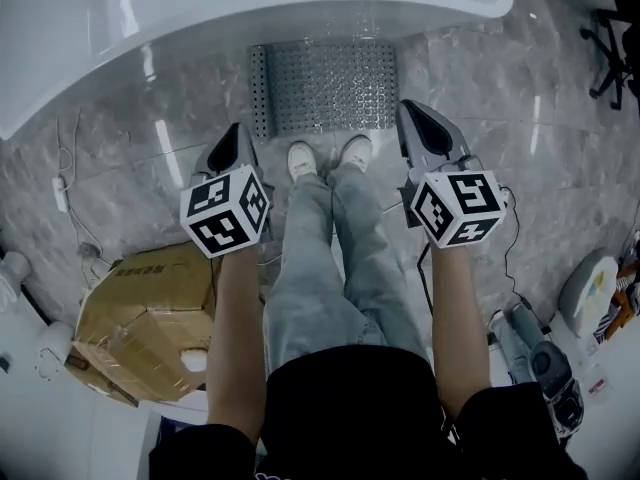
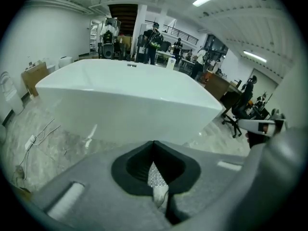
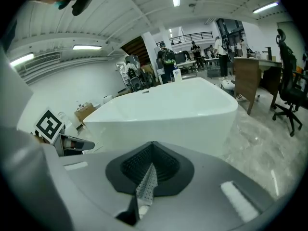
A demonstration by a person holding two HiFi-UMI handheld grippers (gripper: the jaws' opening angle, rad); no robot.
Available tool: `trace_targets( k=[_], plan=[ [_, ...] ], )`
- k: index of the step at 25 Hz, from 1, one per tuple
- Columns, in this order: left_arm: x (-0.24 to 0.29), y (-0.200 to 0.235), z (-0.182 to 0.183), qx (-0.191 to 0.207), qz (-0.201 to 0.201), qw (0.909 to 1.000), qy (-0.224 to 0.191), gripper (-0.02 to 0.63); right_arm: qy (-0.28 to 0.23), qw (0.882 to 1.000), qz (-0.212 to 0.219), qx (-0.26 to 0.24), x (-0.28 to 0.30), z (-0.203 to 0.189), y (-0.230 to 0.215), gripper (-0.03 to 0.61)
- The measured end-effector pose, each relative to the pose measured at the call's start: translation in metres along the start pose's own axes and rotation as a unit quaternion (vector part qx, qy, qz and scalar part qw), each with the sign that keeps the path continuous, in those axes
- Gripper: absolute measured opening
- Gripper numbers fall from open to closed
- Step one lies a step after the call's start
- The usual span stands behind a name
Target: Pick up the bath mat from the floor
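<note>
The grey, perforated bath mat (image 1: 322,88) lies flat on the marble floor (image 1: 130,168), right in front of the white bathtub (image 1: 200,18), its far edge against the tub's base. A person stands at its near edge in jeans, with the toes of the white shoes (image 1: 300,158) just short of the mat.

The left claw (image 1: 235,133) is held above the floor beside the mat's near left corner. Its jaws are pressed together with nothing between them. In the left gripper view the closed claw (image 2: 154,146) points toward the tub wall, and a sliver of the mat (image 2: 155,179) shows through the slot below the jaws.

The right claw (image 1: 412,113) hangs beside the mat's right edge, also fully closed and empty. The right gripper view shows its jaws (image 3: 153,146) meeting the same way.

A cardboard box (image 1: 150,318) sits on the floor to the person's left
</note>
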State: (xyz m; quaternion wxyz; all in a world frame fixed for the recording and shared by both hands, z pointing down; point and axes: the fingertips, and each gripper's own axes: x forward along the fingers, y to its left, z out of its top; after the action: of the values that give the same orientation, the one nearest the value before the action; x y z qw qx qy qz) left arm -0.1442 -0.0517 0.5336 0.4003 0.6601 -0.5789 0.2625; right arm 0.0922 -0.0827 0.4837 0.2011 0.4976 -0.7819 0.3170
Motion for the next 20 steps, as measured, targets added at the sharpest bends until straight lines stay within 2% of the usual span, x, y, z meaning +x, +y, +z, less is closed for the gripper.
trace_targets(
  k=[6,10,16,20],
  plan=[
    [0.078,0.014,-0.048,0.013,0.002,0.9992,0.038,0.000,0.016,0.999,-0.016,0.033,0.046,-0.072,-0.046,0.008],
    [0.118,0.017,-0.082,0.017,-0.005,0.9981,0.060,0.052,0.035,0.998,-0.013,0.043,0.065,-0.122,-0.067,0.020],
    [0.171,0.012,-0.128,0.028,-0.014,0.9945,0.100,0.102,0.058,0.997,0.003,0.059,0.094,-0.175,-0.101,0.097],
    [0.207,0.018,-0.150,0.025,-0.013,0.9931,0.114,0.168,0.079,0.994,0.024,0.066,0.119,-0.209,-0.120,0.173]
  ],
)
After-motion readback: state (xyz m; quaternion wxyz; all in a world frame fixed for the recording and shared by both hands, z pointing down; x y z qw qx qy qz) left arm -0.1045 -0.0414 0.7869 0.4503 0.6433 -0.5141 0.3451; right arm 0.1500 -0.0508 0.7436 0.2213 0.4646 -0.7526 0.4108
